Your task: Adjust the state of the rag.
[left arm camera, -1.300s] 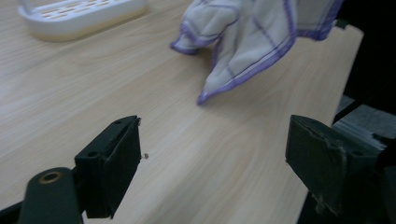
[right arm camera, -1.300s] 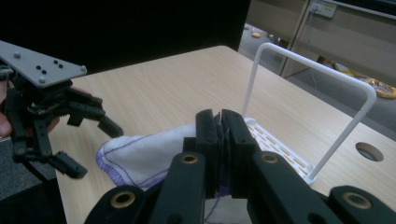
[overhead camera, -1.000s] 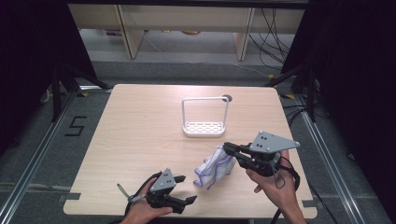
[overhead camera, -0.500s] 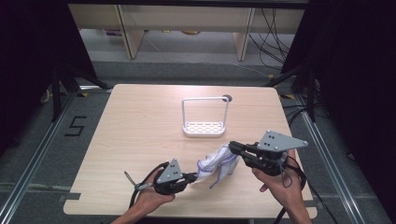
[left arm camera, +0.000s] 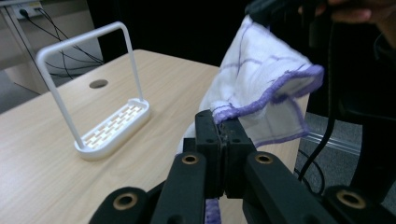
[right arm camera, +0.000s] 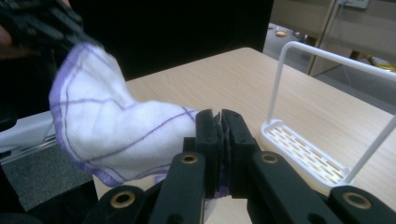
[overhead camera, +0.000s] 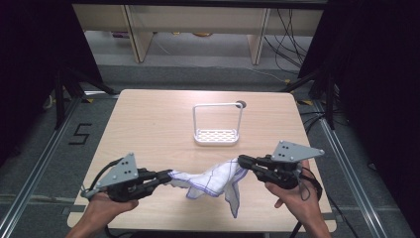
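Evenly lit table, dark surroundings, near fingers slightly blurred

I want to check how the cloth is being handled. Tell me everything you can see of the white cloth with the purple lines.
The cloth is a soft white woven towel with thin purple lines and purple stitched edging. It hangs crumpled above the near part of the wooden table, stretched between the two grippers. The left gripper is shut on one end, the right gripper on the other. The middle sags in folds, and a loose corner droops below the right end.
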